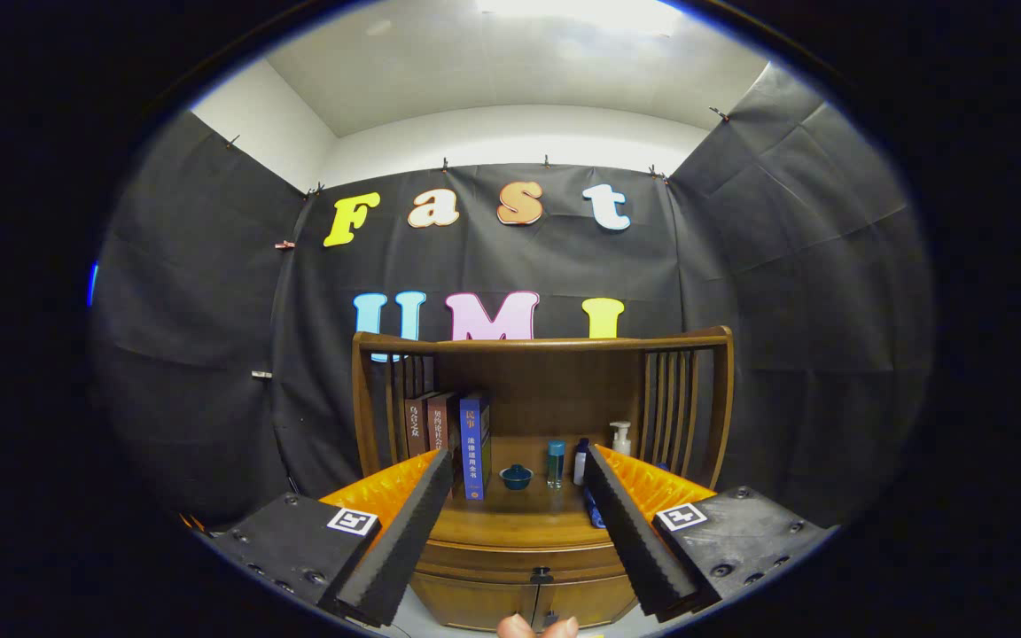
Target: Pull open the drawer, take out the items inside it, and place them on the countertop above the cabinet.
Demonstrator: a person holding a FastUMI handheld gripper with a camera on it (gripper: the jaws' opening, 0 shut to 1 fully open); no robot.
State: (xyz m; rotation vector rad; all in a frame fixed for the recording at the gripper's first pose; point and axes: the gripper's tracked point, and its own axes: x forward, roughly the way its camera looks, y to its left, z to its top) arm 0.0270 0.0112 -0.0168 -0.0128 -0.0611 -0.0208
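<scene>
The gripper's [519, 532] two black foam-padded fingers [404, 540] stand wide apart, holding nothing. Beyond them, the brown wooden cabinet's closed drawer [515, 560] sits under its countertop [519, 514], where upright books [473, 443] stand near the back left corner.

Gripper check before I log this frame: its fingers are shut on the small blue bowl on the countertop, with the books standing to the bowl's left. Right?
Not quite. In the gripper view the gripper is open and holds nothing; the small blue bowl sits on the countertop beyond the fingers. The books do stand to the bowl's left.
</scene>
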